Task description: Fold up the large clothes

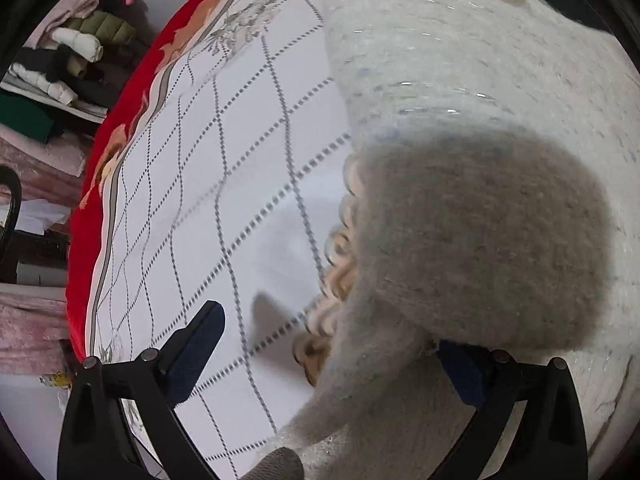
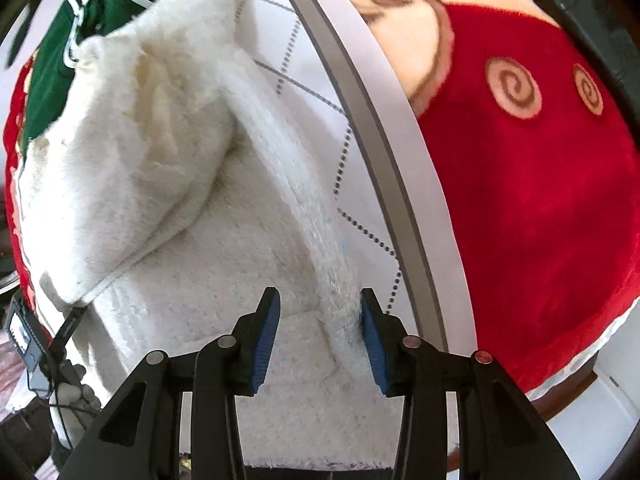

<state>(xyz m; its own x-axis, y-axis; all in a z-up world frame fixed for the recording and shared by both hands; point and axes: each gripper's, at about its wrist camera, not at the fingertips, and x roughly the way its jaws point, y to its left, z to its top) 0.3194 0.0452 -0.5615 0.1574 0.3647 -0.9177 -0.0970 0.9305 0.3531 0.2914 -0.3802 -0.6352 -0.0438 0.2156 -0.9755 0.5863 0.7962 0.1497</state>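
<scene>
A fuzzy white sweater (image 1: 460, 60) lies on a white bed sheet (image 1: 240, 160) printed with dotted grid lines. A shadowed fold of it (image 1: 480, 240) hangs close to the left wrist camera, with curly cream trim (image 1: 340, 260) at its edge. My left gripper (image 1: 328, 332) is open wide, and the fold drapes over its right finger (image 1: 460, 372). In the right wrist view the sweater (image 2: 160, 160) lies folded over itself. My right gripper (image 2: 319, 294) stands open above it. A raised ridge of fabric (image 2: 340, 308) runs beside its right pad (image 2: 372, 332), and nothing is pinched.
A red blanket (image 2: 520, 200) with swirl patterns covers the bed beyond the sheet's grey border (image 2: 384, 152). A green garment with white stripes (image 2: 100, 4) lies past the sweater. Stacked clothes (image 1: 80, 40) fill shelves off the bed's left side.
</scene>
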